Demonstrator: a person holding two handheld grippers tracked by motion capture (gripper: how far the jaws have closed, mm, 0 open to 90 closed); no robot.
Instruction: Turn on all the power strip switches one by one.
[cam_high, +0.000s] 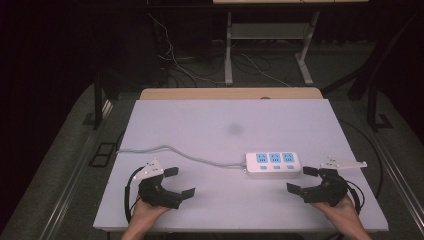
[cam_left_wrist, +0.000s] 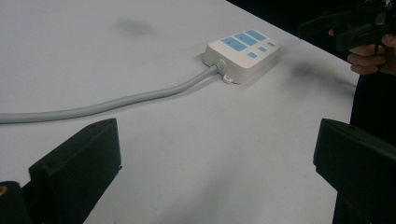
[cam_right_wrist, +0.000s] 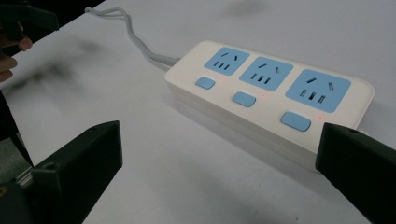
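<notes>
power strip (cam_high: 273, 164) right of table centre, near front half, cord (cam_high: 170, 150) running left to table edge | right gripper (cam_high: 302, 179) just beside strip's right end, jaws wide, empty | left gripper (cam_high: 179, 182) well apart, front-left, jaws wide, empty | white table (cam_high: 210, 120) bare beyond strip

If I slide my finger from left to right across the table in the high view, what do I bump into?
Left gripper → grey cable → white power strip with blue sockets → right gripper.
</notes>
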